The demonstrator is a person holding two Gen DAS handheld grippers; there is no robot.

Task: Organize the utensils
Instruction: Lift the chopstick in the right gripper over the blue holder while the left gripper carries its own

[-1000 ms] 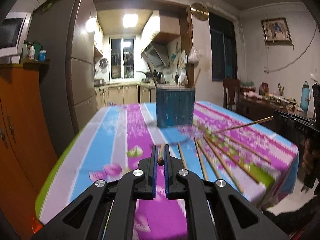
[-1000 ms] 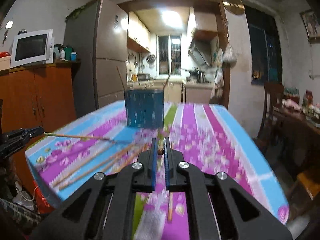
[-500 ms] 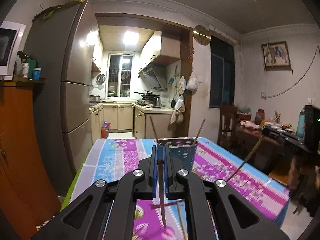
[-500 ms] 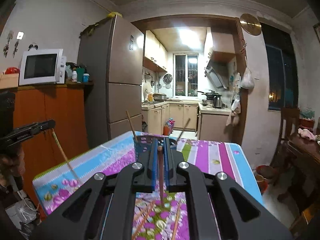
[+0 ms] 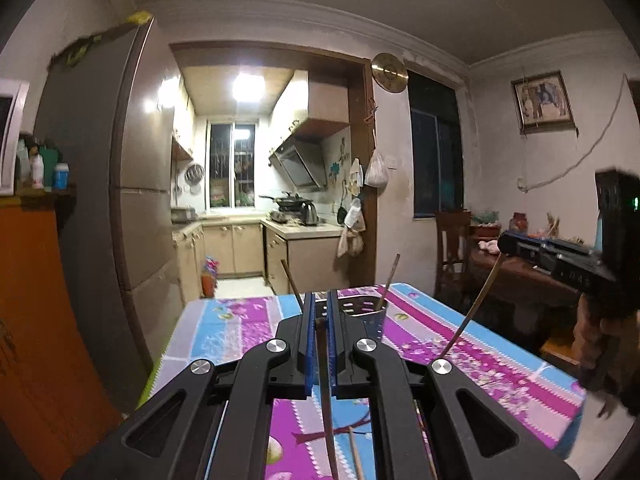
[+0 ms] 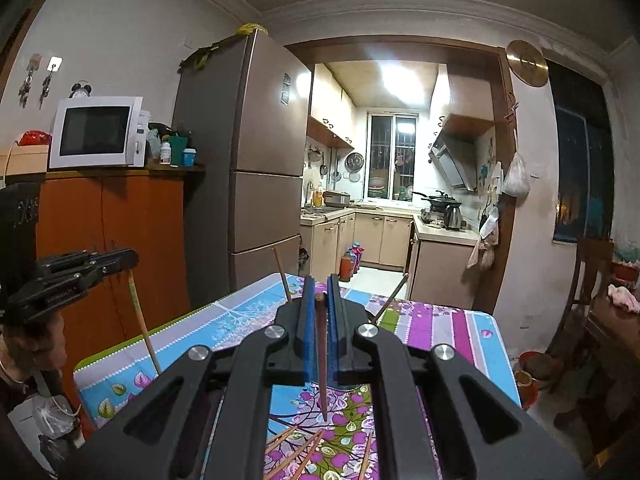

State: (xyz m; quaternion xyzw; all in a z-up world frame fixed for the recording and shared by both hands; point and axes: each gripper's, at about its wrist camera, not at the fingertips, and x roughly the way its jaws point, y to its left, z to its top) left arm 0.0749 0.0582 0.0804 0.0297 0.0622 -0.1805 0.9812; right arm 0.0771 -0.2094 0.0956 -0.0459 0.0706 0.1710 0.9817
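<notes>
My left gripper (image 5: pixel 319 300) is shut on a wooden chopstick (image 5: pixel 325 392) that hangs down over the table. My right gripper (image 6: pixel 319 286) is shut on another chopstick (image 6: pixel 321 364), also hanging point down. Each gripper shows in the other's view: the right gripper (image 5: pixel 505 245) with its chopstick (image 5: pixel 474 306), the left gripper (image 6: pixel 128 258) with its chopstick (image 6: pixel 142 320). A blue utensil holder (image 5: pixel 370 318) stands just beyond my left fingers with two chopsticks leaning in it. Several loose chopsticks (image 6: pixel 296 450) lie on the tablecloth below.
The table (image 5: pixel 224 332) has a striped floral cloth. A fridge (image 6: pixel 256 168) and an orange cabinet (image 6: pixel 112 248) with a microwave (image 6: pixel 96 132) stand to the left. A wooden chair (image 5: pixel 452 248) and a cluttered side table (image 5: pixel 520 268) are on the right.
Both grippers lifted off the table with a chopstick each and tipped it from level to hanging down. The holder now sits lower and closer, just past the fingers.
</notes>
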